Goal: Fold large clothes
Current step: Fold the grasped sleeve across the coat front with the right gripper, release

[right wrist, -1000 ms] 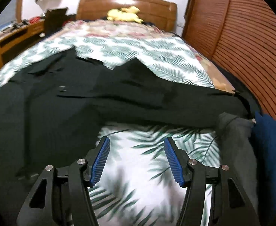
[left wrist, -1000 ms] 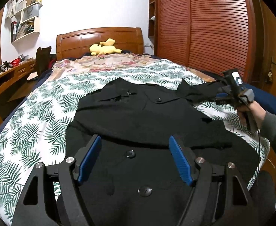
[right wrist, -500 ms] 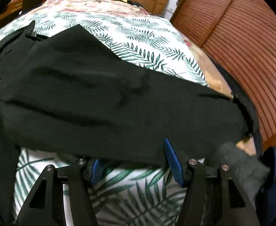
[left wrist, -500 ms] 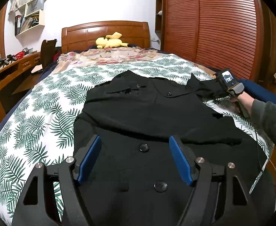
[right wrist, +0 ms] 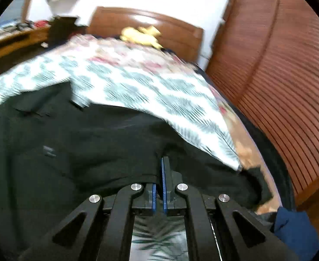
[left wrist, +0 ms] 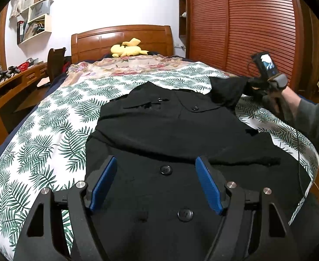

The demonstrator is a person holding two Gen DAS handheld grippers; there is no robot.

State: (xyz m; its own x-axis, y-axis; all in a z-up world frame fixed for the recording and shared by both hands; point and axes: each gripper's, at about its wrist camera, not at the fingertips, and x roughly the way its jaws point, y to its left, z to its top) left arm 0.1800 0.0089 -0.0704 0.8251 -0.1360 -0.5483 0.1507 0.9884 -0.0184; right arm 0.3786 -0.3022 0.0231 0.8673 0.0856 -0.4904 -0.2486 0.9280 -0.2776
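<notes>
Our leaf-print bedspread (left wrist: 50, 130) under the black coat (left wrist: 170, 130), wooden headboard (left wrist: 124, 37) behind, our left gripper (left wrist: 157, 180) spread empty, our right gripper (right wrist: 162, 167) pinching the coat's sleeve (left wrist: 229, 91).

Yellow plush toy (left wrist: 127, 48) sits up by the wooden headboard (left wrist: 122, 38). Leaf-print bedspread (left wrist: 39, 134) covers the bed, slatted wardrobe (left wrist: 246, 26) alongside. Cluttered desk (left wrist: 9, 80) and wall shelves (left wrist: 34, 25) opposite.

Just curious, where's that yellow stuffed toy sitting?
The yellow stuffed toy lies at the far end of the bed, against the wooden headboard, top centre in the left wrist view.
</notes>
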